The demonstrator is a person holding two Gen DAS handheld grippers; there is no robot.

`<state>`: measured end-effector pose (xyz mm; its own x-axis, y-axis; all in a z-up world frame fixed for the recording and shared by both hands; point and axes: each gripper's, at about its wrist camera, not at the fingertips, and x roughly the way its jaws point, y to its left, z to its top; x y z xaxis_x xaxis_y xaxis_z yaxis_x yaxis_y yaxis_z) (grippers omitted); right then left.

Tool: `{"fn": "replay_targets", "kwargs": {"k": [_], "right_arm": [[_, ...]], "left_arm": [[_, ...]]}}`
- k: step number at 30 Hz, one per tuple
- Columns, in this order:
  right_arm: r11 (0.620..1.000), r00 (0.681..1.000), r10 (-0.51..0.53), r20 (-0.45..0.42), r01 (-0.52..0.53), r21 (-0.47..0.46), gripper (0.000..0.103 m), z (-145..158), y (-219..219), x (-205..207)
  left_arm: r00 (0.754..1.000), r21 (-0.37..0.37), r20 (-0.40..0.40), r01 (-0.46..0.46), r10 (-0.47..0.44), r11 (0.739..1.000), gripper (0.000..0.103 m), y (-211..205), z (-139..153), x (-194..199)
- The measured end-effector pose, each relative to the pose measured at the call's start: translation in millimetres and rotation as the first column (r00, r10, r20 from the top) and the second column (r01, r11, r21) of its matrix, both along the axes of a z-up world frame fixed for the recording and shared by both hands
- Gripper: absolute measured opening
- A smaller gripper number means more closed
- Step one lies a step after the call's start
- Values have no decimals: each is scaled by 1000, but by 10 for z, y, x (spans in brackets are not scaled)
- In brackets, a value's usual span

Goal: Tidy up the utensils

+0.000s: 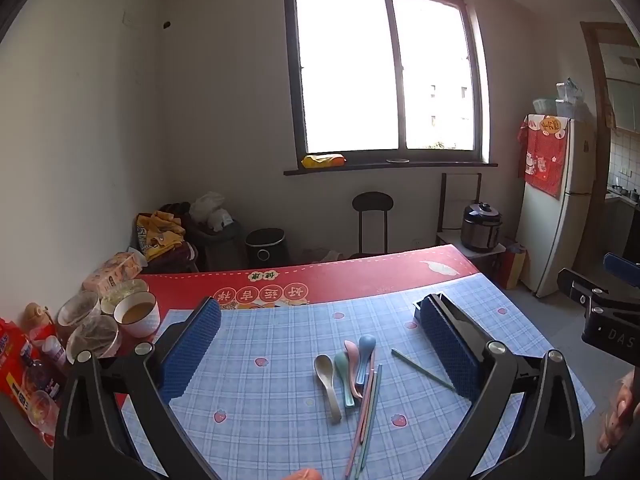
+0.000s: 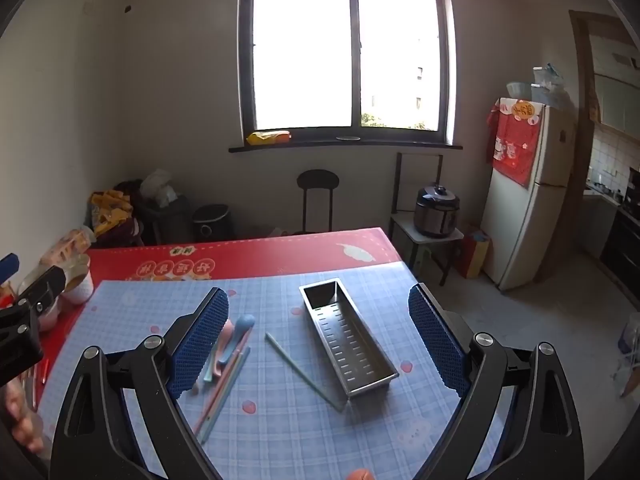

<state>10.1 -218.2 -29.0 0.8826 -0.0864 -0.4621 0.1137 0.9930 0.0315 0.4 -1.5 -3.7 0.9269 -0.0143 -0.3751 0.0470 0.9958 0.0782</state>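
Observation:
Several pastel spoons lie side by side on the blue checked mat: beige (image 1: 326, 380), green (image 1: 344, 376), pink (image 1: 352, 364) and blue (image 1: 365, 354). Pink and green chopsticks (image 1: 366, 420) lie beside them. One green chopstick (image 1: 420, 368) lies apart, also in the right wrist view (image 2: 302, 370). A steel slotted utensil tray (image 2: 348, 340) stands empty on the mat. My left gripper (image 1: 320, 340) is open and empty above the spoons. My right gripper (image 2: 318, 332) is open and empty, with the tray between its fingers.
Bowls and cups (image 1: 120, 316), snack packs (image 1: 20, 368) and a tissue box (image 1: 114, 272) crowd the table's left edge. A red mat (image 1: 360, 276) covers the far table part. A chair (image 2: 318, 196), a rice cooker (image 2: 436, 210) and a fridge (image 2: 528, 196) stand beyond.

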Motion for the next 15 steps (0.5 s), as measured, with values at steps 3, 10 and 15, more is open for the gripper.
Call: {"fn": "replay_targets", "kwargs": {"k": [3,10,15], "right_arm": [[1000,1000,-1,2,1,-4,89,3,-2,-3],[1000,1000,4,3,-4,-14,89,-16,13,-5],[1000,1000,5,1,-5,-15,89,-11,19,-1]], "left_arm": [[1000,4,-1,3,-3,1000,98,-7,-1,-1],[1000,-4,-4,0,0,1000,98,11,12,-3],[1000,-5,1,-5,5,1000,98,22,12,-8]]}}
